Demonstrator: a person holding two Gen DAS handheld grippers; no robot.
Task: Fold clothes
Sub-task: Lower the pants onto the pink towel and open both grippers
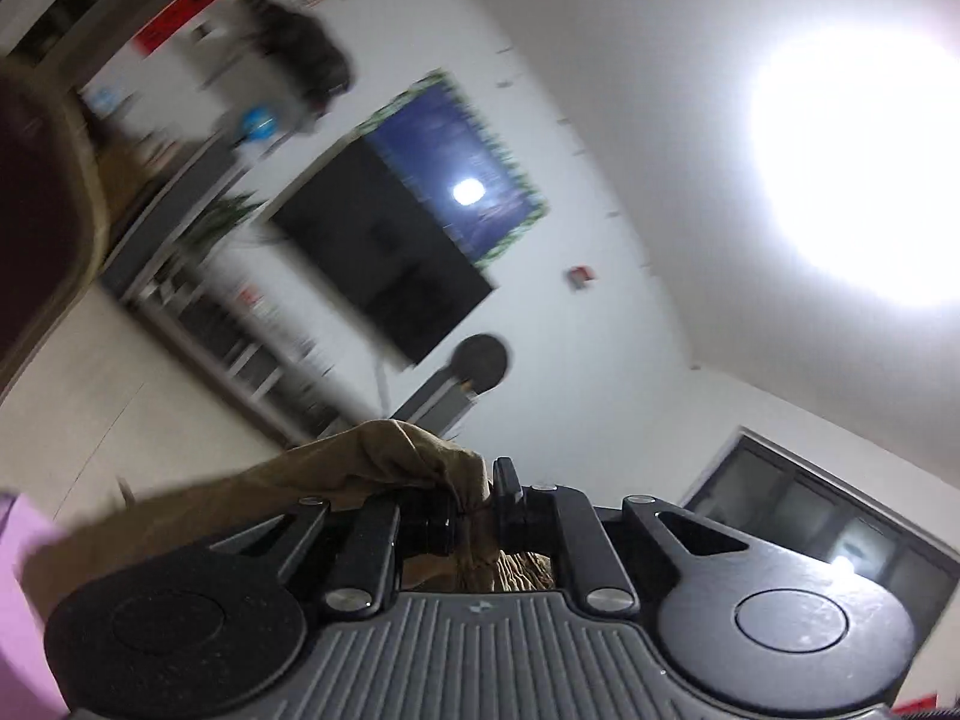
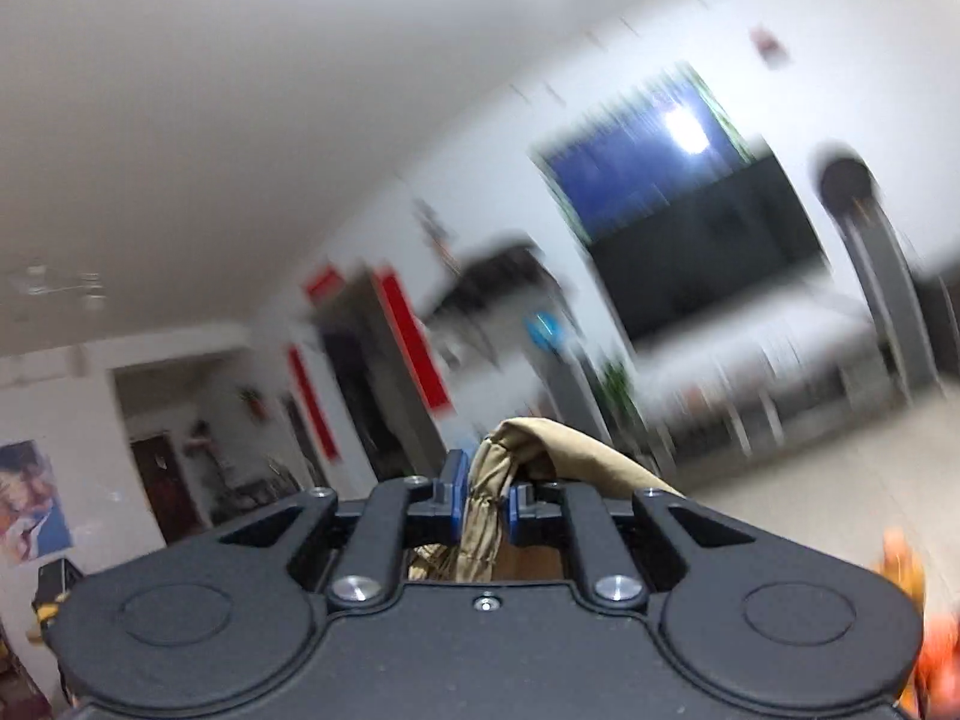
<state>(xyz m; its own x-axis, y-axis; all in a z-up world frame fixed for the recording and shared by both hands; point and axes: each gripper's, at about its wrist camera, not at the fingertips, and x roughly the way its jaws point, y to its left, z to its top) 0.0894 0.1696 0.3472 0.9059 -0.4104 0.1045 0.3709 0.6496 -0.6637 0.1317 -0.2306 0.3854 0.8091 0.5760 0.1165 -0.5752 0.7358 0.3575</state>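
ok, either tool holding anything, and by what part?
Both. Left tool and right tool each pinch a bunched fold of the tan garment; which part of it can't be told.

Black grippers [image 1: 474, 510] [image 2: 483, 504], silver screws; right's jaws blue-padded.

cloth [image 1: 372, 456]: soft tan fabric, matt, full of wrinkles
left gripper [image 1: 474, 510]: black matt plastic, shiny metal screws
right gripper [image 2: 486, 507]: black matt plastic, smooth blue pads
TV [image 1: 384, 252]: dark and glossy
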